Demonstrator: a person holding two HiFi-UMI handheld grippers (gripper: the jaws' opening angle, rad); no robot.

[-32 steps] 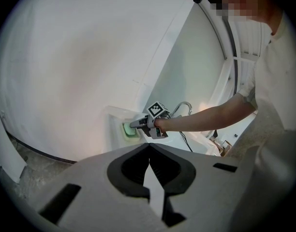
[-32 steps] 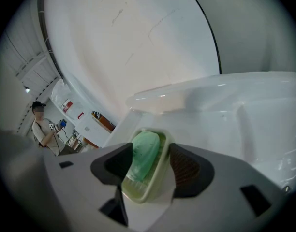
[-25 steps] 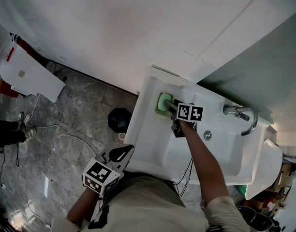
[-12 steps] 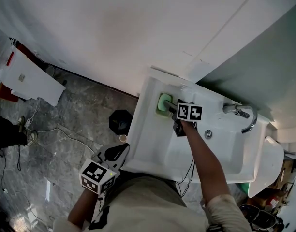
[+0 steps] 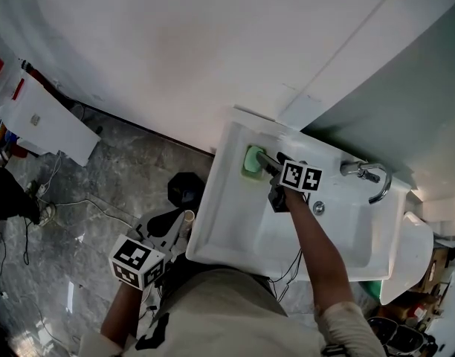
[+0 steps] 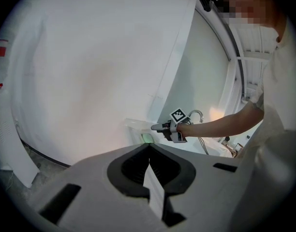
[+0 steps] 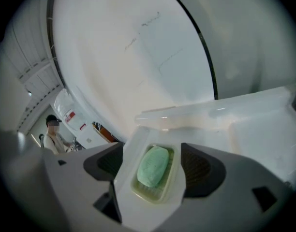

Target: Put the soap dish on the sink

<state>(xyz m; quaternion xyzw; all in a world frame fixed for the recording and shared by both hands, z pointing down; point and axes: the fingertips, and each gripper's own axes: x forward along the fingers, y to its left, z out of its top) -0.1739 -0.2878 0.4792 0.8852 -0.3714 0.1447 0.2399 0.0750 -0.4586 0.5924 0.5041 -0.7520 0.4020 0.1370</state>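
The right gripper (image 5: 263, 162) has just been spreading its fingers (image 7: 202, 170). They now stand clear on either side of the pale green rectangular soap dish (image 7: 153, 181) and its green oval soap bar (image 7: 154, 164), which sit on the far left corner of the white ceramic sink (image 5: 213, 225). That gripper has also lifted and drawn back a little from the dish. The left gripper (image 5: 166, 225) has swung leftward, away from the sink's front edge and further out over the grey marbled floor (image 5: 86, 222).
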